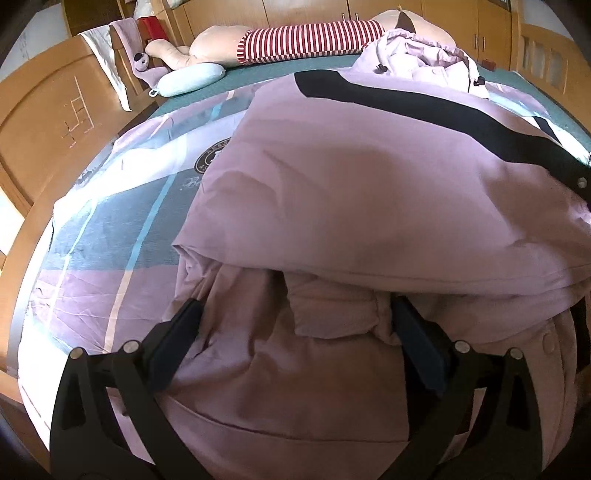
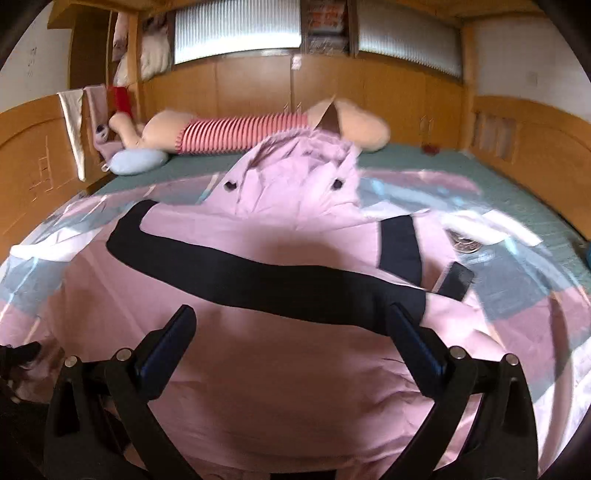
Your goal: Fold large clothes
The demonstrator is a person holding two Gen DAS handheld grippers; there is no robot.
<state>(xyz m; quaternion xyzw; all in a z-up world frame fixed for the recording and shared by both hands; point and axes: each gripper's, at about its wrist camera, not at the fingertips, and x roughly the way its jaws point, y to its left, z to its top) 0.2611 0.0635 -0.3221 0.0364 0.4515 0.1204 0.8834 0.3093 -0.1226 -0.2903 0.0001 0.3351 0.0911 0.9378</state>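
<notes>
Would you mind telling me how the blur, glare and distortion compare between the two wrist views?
Left wrist view: fairly sharp, creases on the pink jacket are crisp; glare washes out the bedsheet at left; strong fisheye bending of the bed. Right wrist view: softer overall, motion smear on the striped plush toy and the sheet at right; the window is blown out; the same barrel distortion and dark corners.

L gripper (image 1: 295,317) & R gripper (image 2: 293,323), fingers spread wide apart.

Ahead-left of the left tool, a round emblem (image 1: 211,158) on the bedsheet (image 1: 110,229) is showing ring lettering and script too small to read.
</notes>
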